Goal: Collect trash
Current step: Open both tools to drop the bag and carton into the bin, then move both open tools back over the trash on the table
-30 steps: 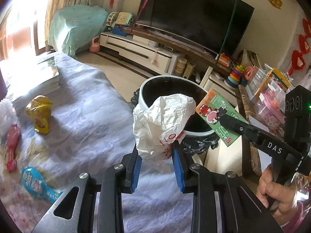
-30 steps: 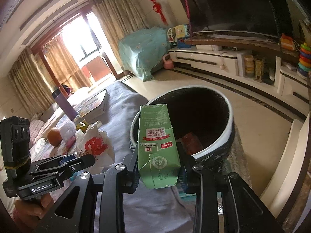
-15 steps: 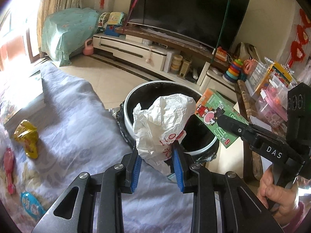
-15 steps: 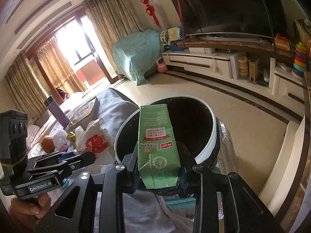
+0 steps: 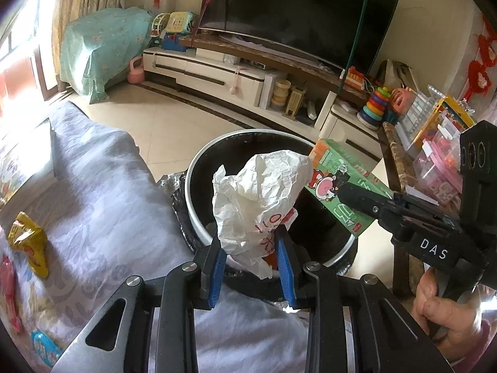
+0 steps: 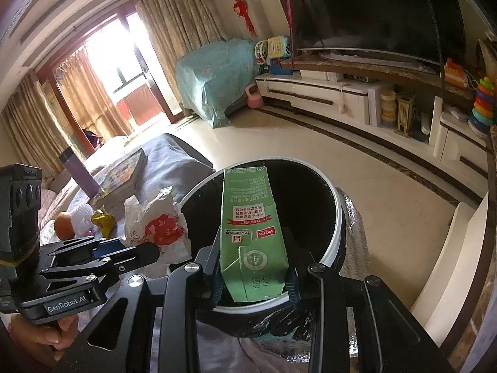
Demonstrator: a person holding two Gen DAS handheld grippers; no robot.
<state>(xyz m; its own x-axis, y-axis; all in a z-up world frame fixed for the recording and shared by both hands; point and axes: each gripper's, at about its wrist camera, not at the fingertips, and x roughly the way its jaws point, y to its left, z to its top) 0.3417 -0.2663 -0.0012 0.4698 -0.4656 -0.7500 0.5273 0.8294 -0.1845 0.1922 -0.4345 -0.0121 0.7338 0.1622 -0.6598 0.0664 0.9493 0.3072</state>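
Over on the left, a yellow wrapper (image 5: 29, 245) lies on the grey-clothed bench (image 5: 102, 205), and the left claw (image 5: 251, 262) is pinching a crumpled white paper bag (image 5: 257, 199), holding it up over the near rim of the bin (image 5: 198, 217). Moving right, the right claw (image 6: 255, 283) is clamped tight on a green carton (image 6: 251, 236), poised above the bin's black mouth with its far end pointing in.

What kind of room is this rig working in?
Most likely a home living room: a large TV on a long low media cabinet, curtained balcony doors, and children's toys such as a ring stacker.
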